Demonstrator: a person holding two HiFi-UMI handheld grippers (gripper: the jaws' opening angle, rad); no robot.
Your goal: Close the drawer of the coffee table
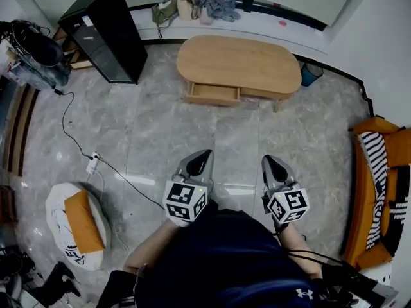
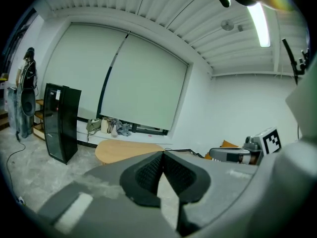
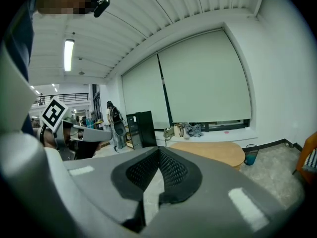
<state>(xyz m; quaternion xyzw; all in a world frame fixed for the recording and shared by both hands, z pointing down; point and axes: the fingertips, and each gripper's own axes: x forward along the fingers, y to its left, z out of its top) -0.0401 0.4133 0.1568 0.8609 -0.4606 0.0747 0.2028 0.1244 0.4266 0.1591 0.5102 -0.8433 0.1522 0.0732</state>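
An oval wooden coffee table (image 1: 239, 64) stands on the grey floor near the far wall, its left drawer (image 1: 212, 94) pulled out toward me. It also shows as a tan top in the left gripper view (image 2: 125, 150) and the right gripper view (image 3: 213, 149). My left gripper (image 1: 207, 153) and right gripper (image 1: 270, 160) hang side by side well short of the table, both shut and holding nothing, their tips aimed at it.
A black cabinet (image 1: 106, 31) stands left of the table, clothes and bags (image 1: 192, 6) lie on the window ledge behind it. A cable with a power strip (image 1: 92, 163) crosses the floor at left, near a white and orange cushion (image 1: 74, 225). An orange sofa (image 1: 379, 191) lines the right.
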